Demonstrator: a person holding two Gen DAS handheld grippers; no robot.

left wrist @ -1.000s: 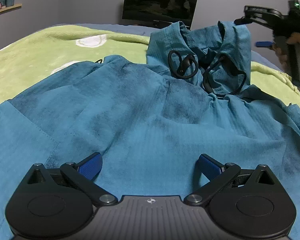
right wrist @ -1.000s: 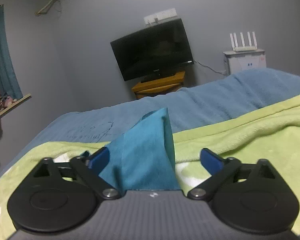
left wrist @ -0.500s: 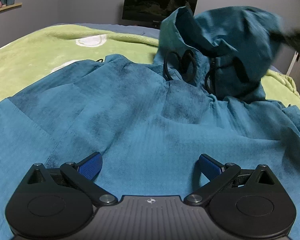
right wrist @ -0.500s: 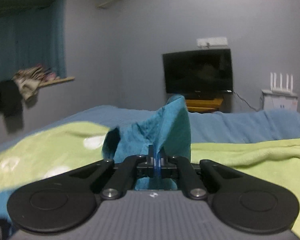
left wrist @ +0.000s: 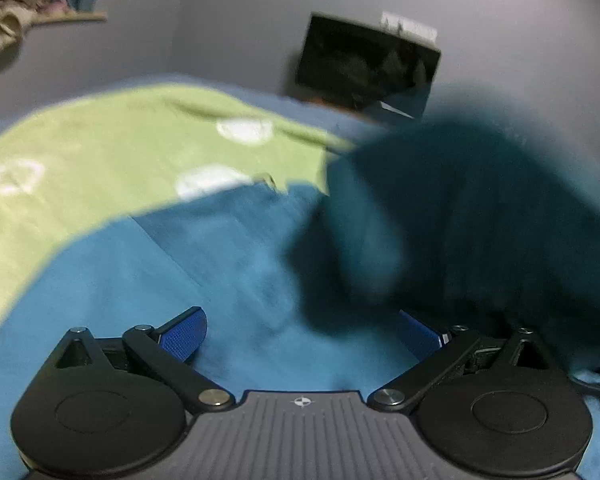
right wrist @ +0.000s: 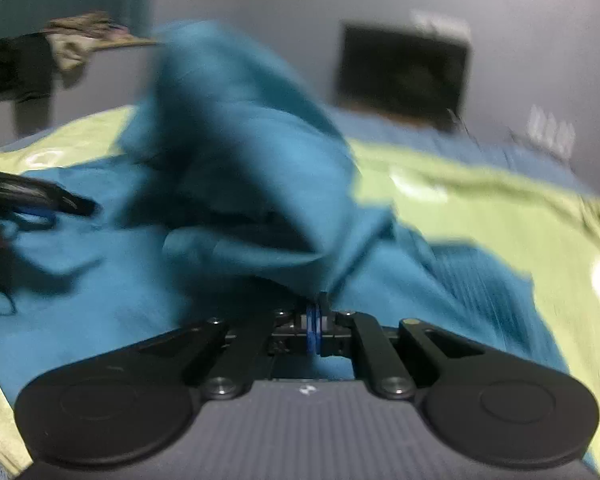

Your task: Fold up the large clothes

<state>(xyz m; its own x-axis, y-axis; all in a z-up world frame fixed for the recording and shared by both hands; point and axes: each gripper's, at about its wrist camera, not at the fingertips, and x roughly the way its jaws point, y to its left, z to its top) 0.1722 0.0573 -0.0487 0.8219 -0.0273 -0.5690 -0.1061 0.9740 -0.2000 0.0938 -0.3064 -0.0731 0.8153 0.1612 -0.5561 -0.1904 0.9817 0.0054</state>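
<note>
in the left wrist view, the large teal ribbed-fabric garment (left wrist: 228, 280) is seen spread over the green blanket with white ring patterns (left wrist: 100, 152) on the bed. the left hand-held gripper (left wrist: 300, 330) is held above it with its blue pads wide apart and nothing between them. a dark, blurred fold of the same cloth is hung in front at the right, partly covering the right pad. a black flat screen (left wrist: 368, 64) is seen against the grey wall.

in the right wrist view, the right hand-held gripper (right wrist: 314, 322) is seen with its pads pressed together on a pinched edge of the garment (right wrist: 236, 140), which is raised in a peak above the rest. the other gripper is glimpsed at the left edge.

the cloth is judged light, soft and limp, likely to sag and slide. it is best taken at a hem or corner, both layers pinched together.
</note>
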